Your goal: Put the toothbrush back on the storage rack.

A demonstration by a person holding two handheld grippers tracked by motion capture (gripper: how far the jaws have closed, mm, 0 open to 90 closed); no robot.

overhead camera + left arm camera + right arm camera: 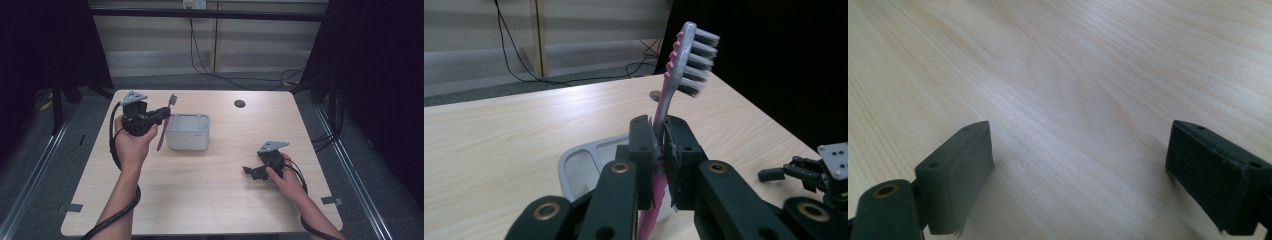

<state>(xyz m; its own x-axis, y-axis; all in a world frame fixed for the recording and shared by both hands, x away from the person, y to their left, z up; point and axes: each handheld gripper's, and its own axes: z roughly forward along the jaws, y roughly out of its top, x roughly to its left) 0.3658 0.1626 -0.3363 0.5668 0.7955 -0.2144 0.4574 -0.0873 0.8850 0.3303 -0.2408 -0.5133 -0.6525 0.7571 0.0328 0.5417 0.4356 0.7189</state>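
My left gripper (660, 150) clamps toothbrush (674, 75) upright | white tub (188, 132) just beside it | lower handle-first, keep vertical | my right gripper (1078, 170) wide, empty

A light wooden table (210, 195) with rounded corners carries the things. A grey rectangular container (188, 132) stands directly on it, a little left of the middle toward the far side. A small dark round hole (240, 103) is in the tabletop near the far edge.
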